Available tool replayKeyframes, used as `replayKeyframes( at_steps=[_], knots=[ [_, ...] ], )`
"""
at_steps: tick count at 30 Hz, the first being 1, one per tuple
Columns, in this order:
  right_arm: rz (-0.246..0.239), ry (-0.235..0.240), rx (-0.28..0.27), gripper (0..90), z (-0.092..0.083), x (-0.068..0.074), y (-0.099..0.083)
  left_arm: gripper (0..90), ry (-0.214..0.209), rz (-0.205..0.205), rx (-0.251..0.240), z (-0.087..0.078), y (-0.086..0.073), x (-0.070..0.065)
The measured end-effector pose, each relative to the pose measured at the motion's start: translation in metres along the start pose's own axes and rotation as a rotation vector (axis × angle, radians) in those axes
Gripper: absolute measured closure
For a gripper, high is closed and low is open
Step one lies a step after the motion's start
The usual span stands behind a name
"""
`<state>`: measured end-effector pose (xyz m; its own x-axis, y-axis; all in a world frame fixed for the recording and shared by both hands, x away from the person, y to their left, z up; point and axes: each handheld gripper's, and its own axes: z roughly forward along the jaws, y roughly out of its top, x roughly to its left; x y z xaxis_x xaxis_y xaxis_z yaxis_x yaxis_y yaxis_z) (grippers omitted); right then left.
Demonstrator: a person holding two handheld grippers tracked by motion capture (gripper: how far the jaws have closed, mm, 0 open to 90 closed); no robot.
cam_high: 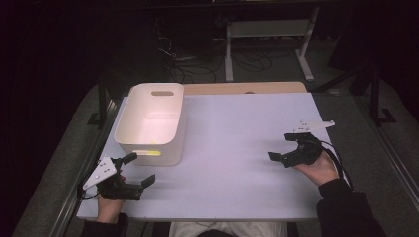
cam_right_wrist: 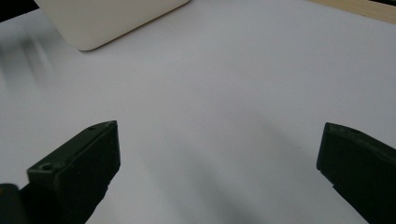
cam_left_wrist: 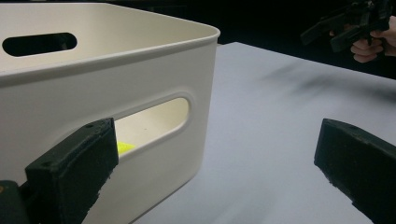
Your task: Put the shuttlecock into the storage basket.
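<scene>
White table (cam_high: pixel 232 148), dark cabled floor (cam_high: pixel 197 64)

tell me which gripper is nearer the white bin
Left. The left gripper sits just in front of the white bin, fingers open near its handle slot. The right gripper is far across the table, also open.
</scene>
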<state>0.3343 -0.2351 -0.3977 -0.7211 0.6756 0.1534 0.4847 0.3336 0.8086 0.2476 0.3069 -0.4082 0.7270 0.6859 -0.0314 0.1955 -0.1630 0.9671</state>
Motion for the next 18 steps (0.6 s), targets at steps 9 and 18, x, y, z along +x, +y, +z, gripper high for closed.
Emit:
replayKeyframes(
  at_steps=[9, 18],
  knots=[
    [0.015, -0.027, -0.008, 0.0, -0.009, 0.0, -0.023, 0.0, 0.004, 0.0, 0.003, 0.0, 0.0, 0.0],
    [0.024, -0.02, -0.01, 0.0, -0.01, 0.003, -0.038, 0.0, 0.003, 0.0, 0.003, 0.0, 0.0, 0.0]
  ],
)
